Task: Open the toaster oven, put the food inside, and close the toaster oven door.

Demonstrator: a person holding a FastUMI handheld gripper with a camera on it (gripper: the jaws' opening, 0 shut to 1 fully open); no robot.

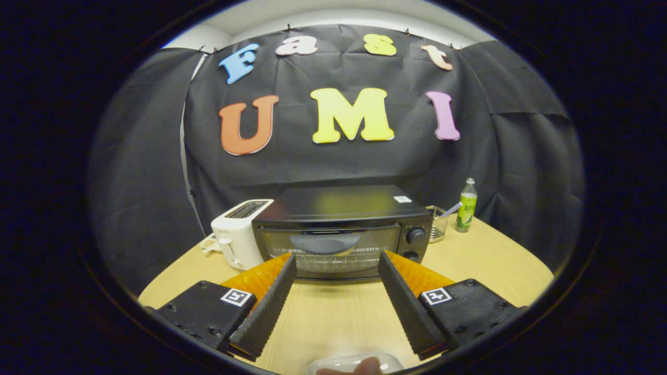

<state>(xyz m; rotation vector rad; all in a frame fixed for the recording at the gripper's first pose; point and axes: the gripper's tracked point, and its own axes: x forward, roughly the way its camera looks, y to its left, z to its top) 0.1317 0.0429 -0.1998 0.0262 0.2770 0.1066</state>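
A black toaster oven (pixel 341 229) stands on the wooden table (pixel 484 255), its glass door shut and the curved handle (pixel 325 242) facing me. My gripper (pixel 337 260) is open, and the two ribbed black fingers (pixel 271 307) reach toward the oven's front, a short way from the door, with nothing between them. Close under the fingers lies a pale dish (pixel 354 364) with a brownish piece of food (pixel 367 366) on it, mostly cut off from sight.
A white slot toaster (pixel 237 234) stands tight against the oven's left side. To the oven's right are a small wire basket (pixel 439 223) and a green bottle (pixel 467 205). Bare tabletop lies between the fingers and the oven.
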